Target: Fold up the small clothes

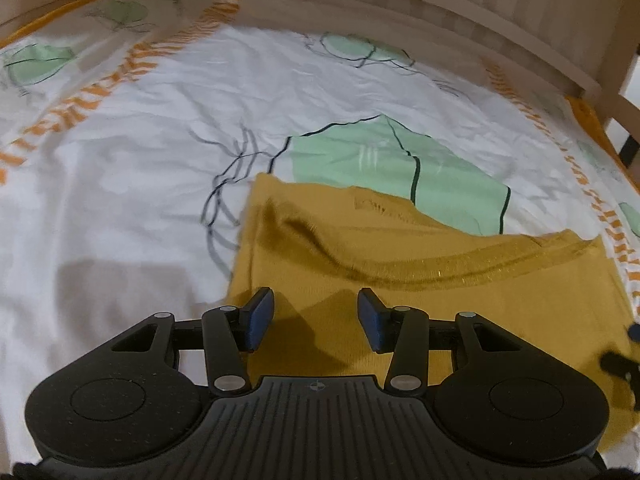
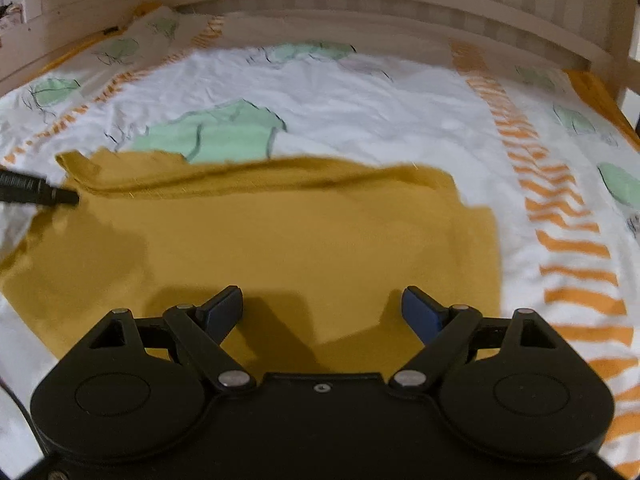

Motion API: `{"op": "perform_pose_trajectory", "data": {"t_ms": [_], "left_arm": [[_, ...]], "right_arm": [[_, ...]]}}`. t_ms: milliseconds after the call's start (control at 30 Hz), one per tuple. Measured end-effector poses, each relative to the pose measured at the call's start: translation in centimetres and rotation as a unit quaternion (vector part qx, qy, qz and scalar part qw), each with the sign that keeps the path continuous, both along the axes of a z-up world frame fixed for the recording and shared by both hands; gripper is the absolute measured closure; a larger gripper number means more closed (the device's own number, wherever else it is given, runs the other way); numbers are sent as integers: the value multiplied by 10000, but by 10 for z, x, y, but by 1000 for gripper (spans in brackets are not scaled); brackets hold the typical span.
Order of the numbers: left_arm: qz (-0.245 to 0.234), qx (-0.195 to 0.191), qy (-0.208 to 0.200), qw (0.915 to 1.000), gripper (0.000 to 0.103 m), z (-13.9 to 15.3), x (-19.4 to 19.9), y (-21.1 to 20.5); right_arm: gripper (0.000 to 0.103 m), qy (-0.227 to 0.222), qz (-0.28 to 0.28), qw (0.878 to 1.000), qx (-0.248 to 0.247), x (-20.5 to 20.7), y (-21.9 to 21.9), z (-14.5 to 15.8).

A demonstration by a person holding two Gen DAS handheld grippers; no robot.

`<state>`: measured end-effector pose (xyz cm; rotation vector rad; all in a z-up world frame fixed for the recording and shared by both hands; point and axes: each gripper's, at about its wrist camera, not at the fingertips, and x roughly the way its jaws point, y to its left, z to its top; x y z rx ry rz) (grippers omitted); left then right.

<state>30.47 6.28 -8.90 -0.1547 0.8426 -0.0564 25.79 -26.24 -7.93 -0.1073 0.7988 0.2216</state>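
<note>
A mustard-yellow garment [image 1: 440,320] lies flat on the bed, its ribbed hem folded over along the far side. In the left wrist view my left gripper [image 1: 316,300] hovers over the garment's near left part, jaws about half apart with nothing between the blue pads [image 1: 258,320]. In the right wrist view the same garment [image 2: 280,240] spreads across the middle. My right gripper [image 2: 322,296] hangs over its near edge, wide open and empty. The tip of the left gripper [image 2: 40,194] shows at the garment's far left corner.
The bed sheet [image 1: 140,160] is white with green patches and orange striped bands [image 2: 568,240]. A wooden bed rail [image 2: 360,4] runs along the far side, with a post [image 1: 616,92] at the right. Part of the right gripper [image 1: 622,364] shows at the right edge.
</note>
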Motion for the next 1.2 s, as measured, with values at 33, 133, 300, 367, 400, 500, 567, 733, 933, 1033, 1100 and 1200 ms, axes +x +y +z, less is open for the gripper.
{"op": "perform_pose_trajectory", "data": {"t_ms": [33, 133, 300, 367, 400, 500, 567, 733, 933, 1033, 1100, 1200], "left_arm": [[-58, 57, -14, 10000, 59, -1, 5, -1], [-243, 255, -23, 9994, 58, -4, 25, -5], [-120, 108, -10, 9999, 58, -7, 45, -1], [-64, 11, -6, 10000, 58, -7, 49, 3], [-47, -18, -2, 10000, 58, -7, 50, 4], [30, -127, 18, 9999, 58, -7, 53, 9], [79, -219, 61, 9997, 58, -6, 55, 11], [221, -179, 169, 9995, 58, 1, 55, 6], [28, -107, 352, 9993, 58, 20, 49, -20], [-206, 212, 533, 9981, 58, 25, 45, -43], [-345, 238, 483, 9980, 58, 26, 38, -54], [-569, 162, 428, 9973, 58, 28, 27, -72]], "right_arm": [[15, 4, -35, 10000, 55, -2, -4, -4], [12, -58, -64, 9999, 143, -8, -7, -9], [10, 22, -33, 10000, 53, -5, -4, -8], [7, 68, -67, 9999, 120, -5, -7, -9], [6, 89, -79, 9999, 117, -4, -7, -10], [3, 124, -114, 9998, 89, -3, -7, -11], [2, 132, -131, 9998, 84, -3, -5, -12], [1, 196, -112, 9997, 90, -2, -6, -10], [1, 341, -86, 9992, 193, 2, -10, -8], [1, 424, -55, 9989, 201, 4, -12, -7], [1, 514, -60, 9982, 301, 6, -15, -4], [1, 683, -158, 9947, 753, 10, -28, 4]]}}
